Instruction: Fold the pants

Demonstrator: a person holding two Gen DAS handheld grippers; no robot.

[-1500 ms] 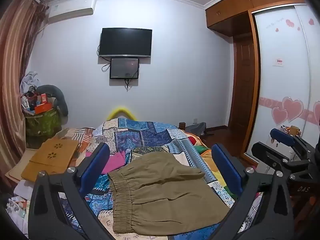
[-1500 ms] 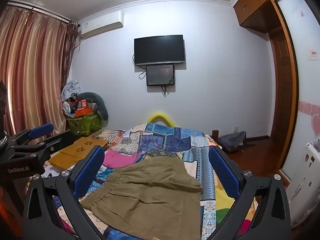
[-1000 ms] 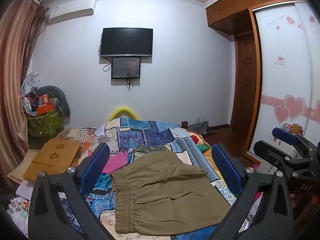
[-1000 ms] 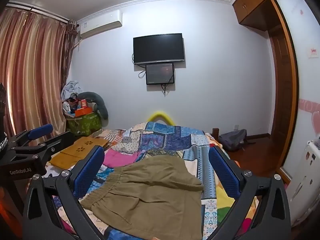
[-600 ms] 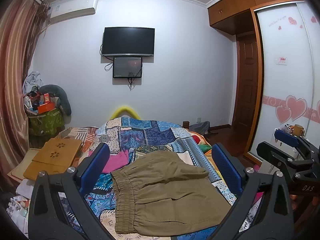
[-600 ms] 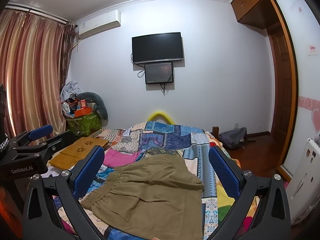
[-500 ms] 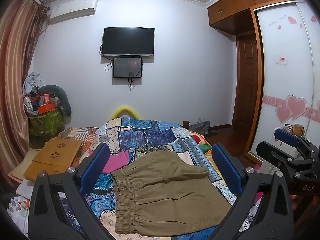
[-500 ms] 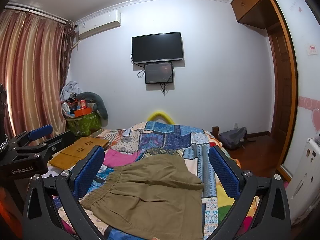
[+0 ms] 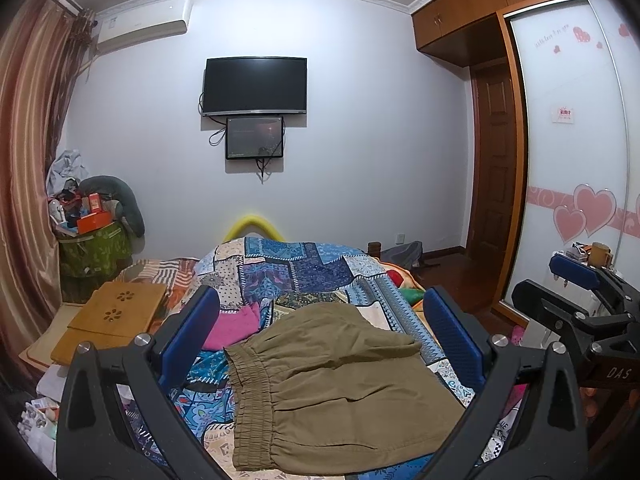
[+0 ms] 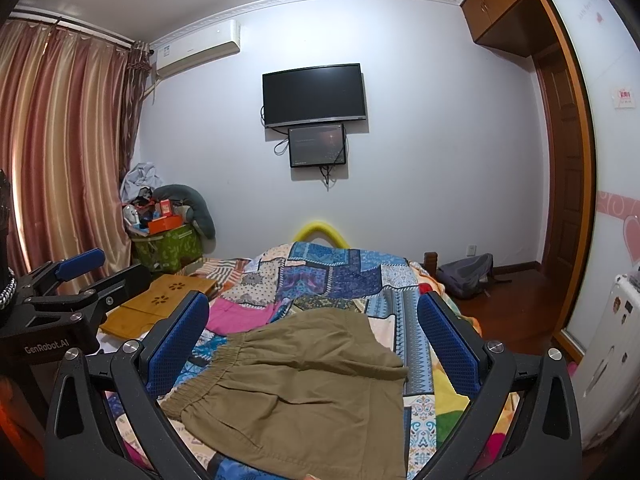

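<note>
Both hand-held grippers hover spread wide and empty: left hand-held gripper (image 9: 320,332), right hand-held gripper (image 10: 312,332). Olive pants (image 9: 336,392), seemingly folded over once already, lie flat on the patchwork bed (image 9: 296,268), directly ahead and below, between each pair of fingers. Long axis runs from elastic waistband (image 9: 248,400) at near left toward the far right. Neither gripper clearly nearer; waistband favours the left one. Against the earlier frames, almost nothing differs: only a slight drift of view, cloth unmoved.

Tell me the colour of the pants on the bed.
Olive-khaki pants; clearest in the left wrist view.
</note>
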